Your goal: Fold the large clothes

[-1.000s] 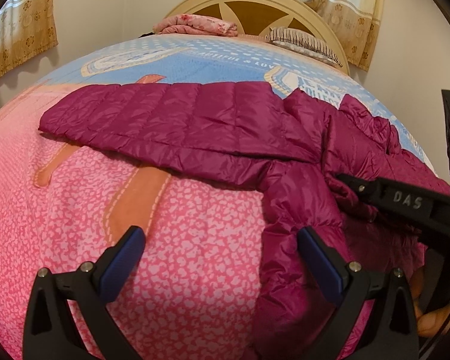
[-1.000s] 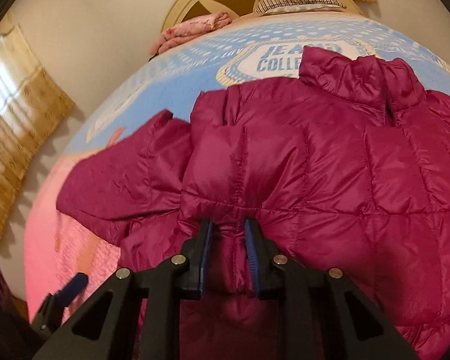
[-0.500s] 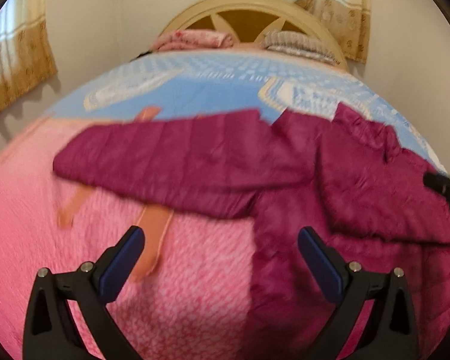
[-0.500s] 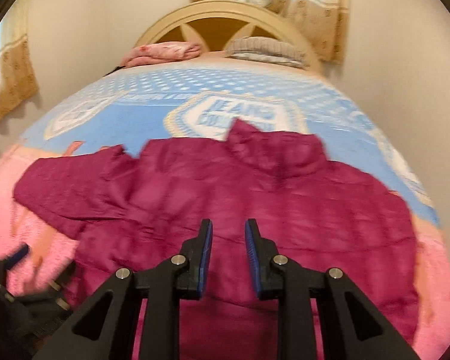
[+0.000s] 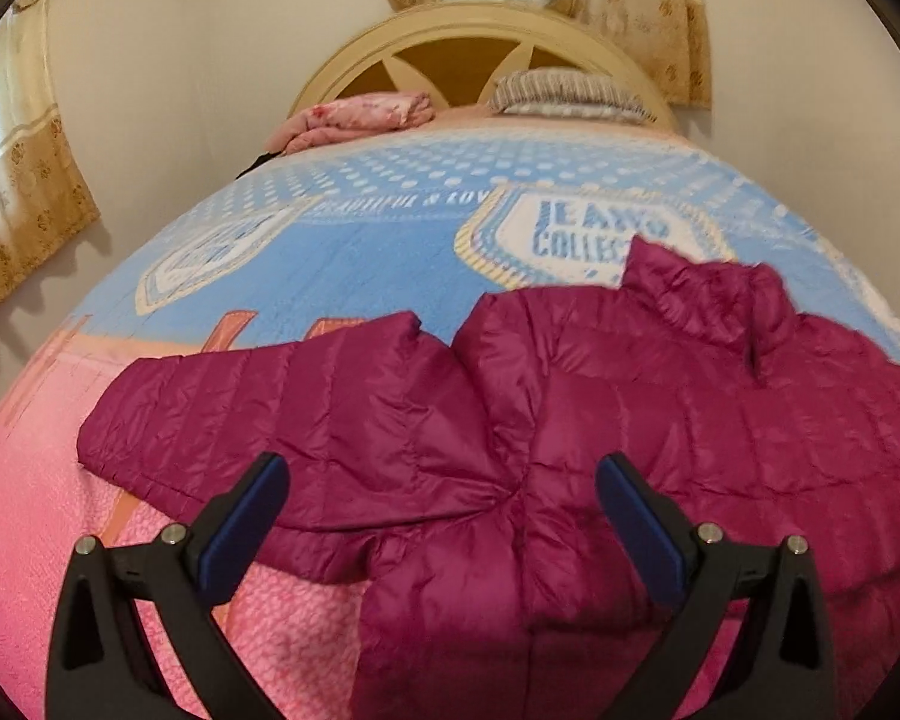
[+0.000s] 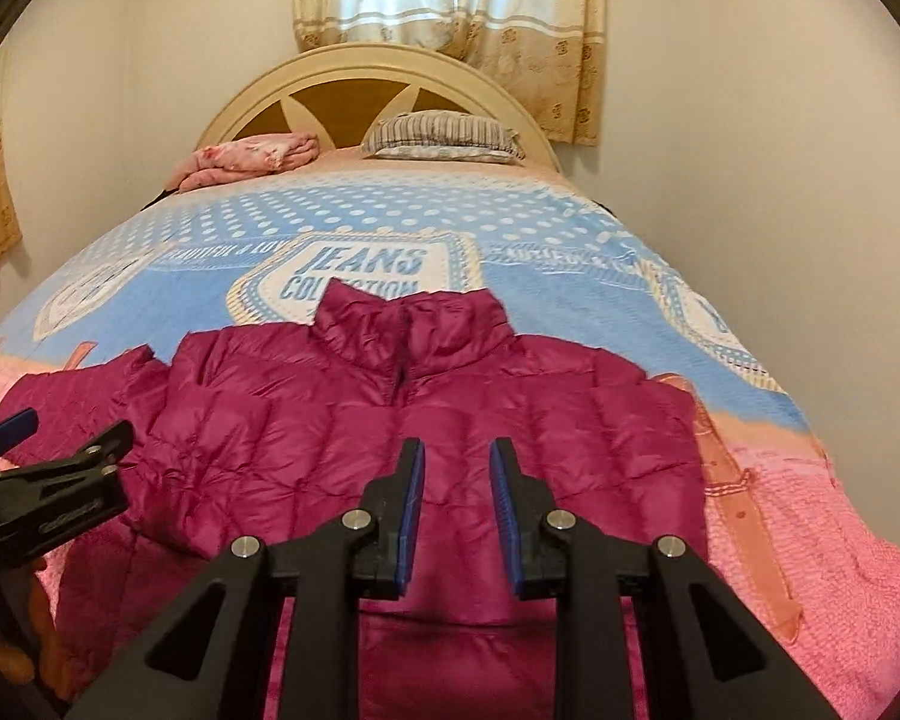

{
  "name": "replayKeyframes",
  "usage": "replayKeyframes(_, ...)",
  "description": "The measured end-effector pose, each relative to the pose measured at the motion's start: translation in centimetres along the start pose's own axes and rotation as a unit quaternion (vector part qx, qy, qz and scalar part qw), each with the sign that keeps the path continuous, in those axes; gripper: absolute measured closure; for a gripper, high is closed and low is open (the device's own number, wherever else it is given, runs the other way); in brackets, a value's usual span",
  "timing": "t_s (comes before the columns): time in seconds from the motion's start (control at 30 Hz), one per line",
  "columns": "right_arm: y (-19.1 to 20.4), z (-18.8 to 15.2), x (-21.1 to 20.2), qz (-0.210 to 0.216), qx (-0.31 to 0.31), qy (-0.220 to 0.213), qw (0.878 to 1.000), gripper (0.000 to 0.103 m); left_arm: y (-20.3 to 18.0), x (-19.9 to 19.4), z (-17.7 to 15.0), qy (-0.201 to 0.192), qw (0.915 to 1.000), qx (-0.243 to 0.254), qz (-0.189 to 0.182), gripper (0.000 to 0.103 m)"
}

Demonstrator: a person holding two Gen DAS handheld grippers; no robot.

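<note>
A magenta quilted puffer jacket (image 5: 570, 420) lies spread front-up across the bed, collar toward the headboard and one sleeve reaching out to the left. My left gripper (image 5: 441, 468) hovers above its left side, jaws wide open with nothing in them. In the right wrist view the jacket (image 6: 420, 420) fills the middle. There my right gripper (image 6: 456, 447) hangs over its lower front, the blue pads a narrow gap apart with no fabric between them. The left gripper (image 6: 54, 450) shows at that view's left edge, over the sleeve.
The bedspread (image 6: 390, 222) is blue with white print at the far end and pink near me. A folded pink blanket (image 6: 246, 159) and a striped pillow (image 6: 444, 132) lie against the cream headboard (image 6: 378, 69). A wall runs close along the bed's right side.
My right gripper, shut on a bunch of jacket fabric a second ago, has lifted off and holds nothing. Both grippers rose and drew back. The jacket has settled flat.
</note>
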State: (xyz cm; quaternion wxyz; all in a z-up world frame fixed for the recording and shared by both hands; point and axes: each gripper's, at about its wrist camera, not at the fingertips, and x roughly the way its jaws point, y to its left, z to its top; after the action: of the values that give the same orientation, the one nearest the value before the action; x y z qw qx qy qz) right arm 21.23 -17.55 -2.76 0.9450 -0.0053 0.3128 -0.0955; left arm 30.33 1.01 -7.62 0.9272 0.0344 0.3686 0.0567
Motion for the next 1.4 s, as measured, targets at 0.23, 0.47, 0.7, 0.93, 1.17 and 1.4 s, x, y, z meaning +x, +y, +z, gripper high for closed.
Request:
replayKeyframes(0.23,-1.5,-0.2,0.7,-0.008,0.007,0.004,1.0,0.08,-1.2,3.2,-2.1,0.039,0.9987,0.018,0.026,0.0)
replayKeyframes(0.47,-2.1,-0.5,1.7,-0.011,0.016,0.014,1.0,0.08,-1.8,3.2,-2.4,0.036,0.9985,0.027,0.032,0.0)
replayKeyframes(0.7,-3.4,0.0,3.5,-0.046,0.001,0.024,0.999,0.08,-1.7,3.6,-2.5,0.041,0.9984,0.025,0.029,0.0)
replayKeyframes(0.93,-7.9,-1.2,9.8,-0.105,0.014,0.095,0.99,0.08,-1.4,3.9,-2.5,0.046,0.9986,0.016,0.019,0.0)
replayKeyframes(1.17,-8.3,-2.8,12.4,-0.106,0.017,0.131,0.986,0.079,-1.6,4.1,-2.5,0.048,0.9986,0.015,0.013,0.0)
replayKeyframes(1.4,-7.4,-2.0,6.9,-0.082,0.038,0.069,0.994,0.079,-1.6,4.1,-2.5,0.049,0.9987,0.012,0.01,0.0)
